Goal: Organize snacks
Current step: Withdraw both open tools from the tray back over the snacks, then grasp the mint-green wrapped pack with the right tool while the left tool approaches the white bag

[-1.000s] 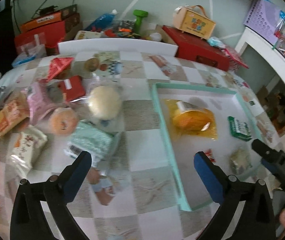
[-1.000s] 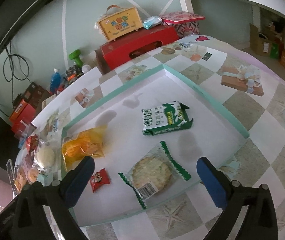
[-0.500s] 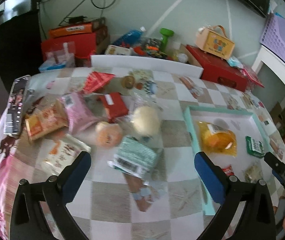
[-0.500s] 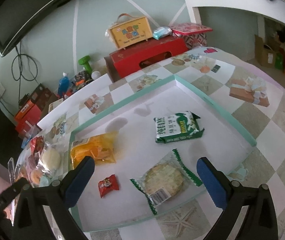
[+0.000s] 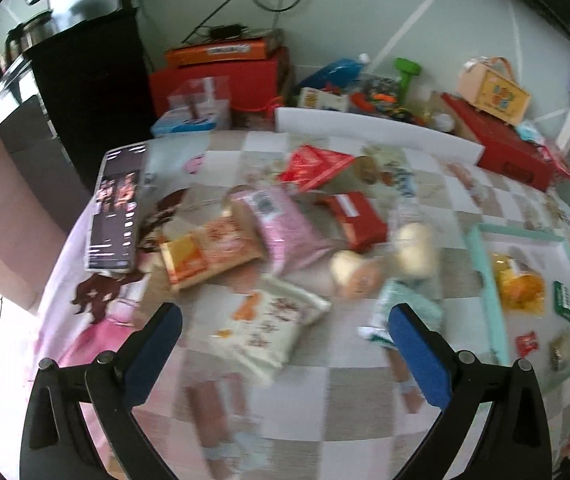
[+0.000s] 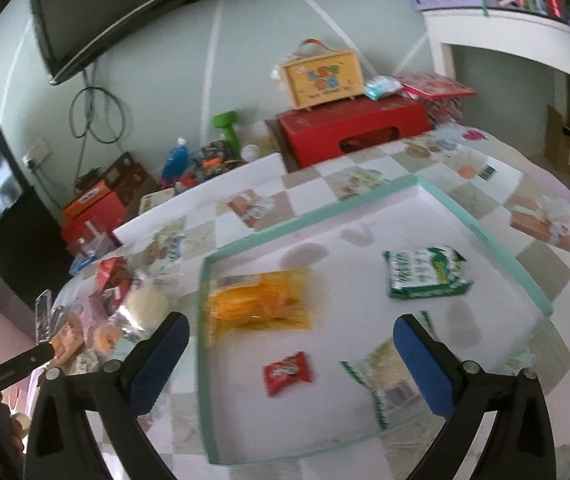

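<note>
Snacks (image 5: 269, 326) on table between wide-spread left tongs (image 5: 285, 330)

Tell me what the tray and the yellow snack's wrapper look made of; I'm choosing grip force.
The tray looks like rigid plastic or coated board: smooth matte white floor, mint raised rim. The yellow snack's wrapper looks like thin glossy plastic film, with translucent crinkled edges, though the picture is blurred.

Daylight, even and bright. Both views show motion blur and strong fisheye curvature with dark vignetted corners.
</note>
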A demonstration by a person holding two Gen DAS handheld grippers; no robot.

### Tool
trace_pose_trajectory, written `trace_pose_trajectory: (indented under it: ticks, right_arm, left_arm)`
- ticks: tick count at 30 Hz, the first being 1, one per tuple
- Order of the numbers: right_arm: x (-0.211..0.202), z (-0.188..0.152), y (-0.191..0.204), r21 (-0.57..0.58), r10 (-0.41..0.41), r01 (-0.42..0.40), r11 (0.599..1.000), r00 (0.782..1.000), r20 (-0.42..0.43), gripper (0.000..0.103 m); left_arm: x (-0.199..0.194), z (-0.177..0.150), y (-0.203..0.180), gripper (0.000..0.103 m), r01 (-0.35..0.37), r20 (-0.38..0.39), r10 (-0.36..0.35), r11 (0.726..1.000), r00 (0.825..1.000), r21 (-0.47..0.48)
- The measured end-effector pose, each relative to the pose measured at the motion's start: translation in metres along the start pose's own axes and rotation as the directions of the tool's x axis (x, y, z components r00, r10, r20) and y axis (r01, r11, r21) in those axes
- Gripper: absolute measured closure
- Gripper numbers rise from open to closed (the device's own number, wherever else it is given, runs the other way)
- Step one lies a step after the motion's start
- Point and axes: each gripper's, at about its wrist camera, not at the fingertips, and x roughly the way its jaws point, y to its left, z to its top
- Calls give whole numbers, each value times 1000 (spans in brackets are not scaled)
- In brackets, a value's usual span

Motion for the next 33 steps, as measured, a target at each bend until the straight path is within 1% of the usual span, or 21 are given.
trace_pose_trajectory:
  ticks: [5, 9, 11, 16, 20, 23, 26, 29, 33]
  right_arm:
    - [2, 3, 40, -91, 81, -80, 993, 997, 3, 0]
    - [13, 5, 78, -162, 120, -124, 979, 992, -32, 0]
    - [18, 3, 94, -188, 130, -137, 973, 990, -49, 0]
    - [36, -4, 129, -250, 171, -191, 949, 980, -100, 0]
    - [56, -15, 151, -299, 188, -230, 926, 969, -163, 0]
    - [72, -26, 162, -348, 173, -235, 908, 965, -199, 0]
    - [94, -45, 170, -413, 120, -218, 884, 961, -250, 0]
    - [111, -58, 172, -435, 98, -226, 872, 950, -297, 0]
    - [125, -68, 175, -465, 77, -226, 856, 945, -319, 0]
  left_arm:
    - [9, 4, 30, 0, 13, -22, -15, 997, 1000, -72]
    - [14, 6, 46, 1, 26, -29, -30, 993, 999, -114]
    - [16, 7, 52, 1, 47, -30, -52, 989, 998, -140]
    - [22, 9, 57, 1, 87, -40, -94, 983, 995, -162]
    - [31, 9, 54, 1, 114, -64, -125, 980, 990, -163]
    - [40, 8, 50, 1, 111, -96, -127, 982, 987, -153]
    - [56, 3, 46, 1, 102, -161, -126, 983, 979, -150]
    - [67, 0, 42, 1, 103, -196, -131, 983, 972, -149]
    - [78, -1, 31, 1, 106, -223, -132, 986, 966, -126]
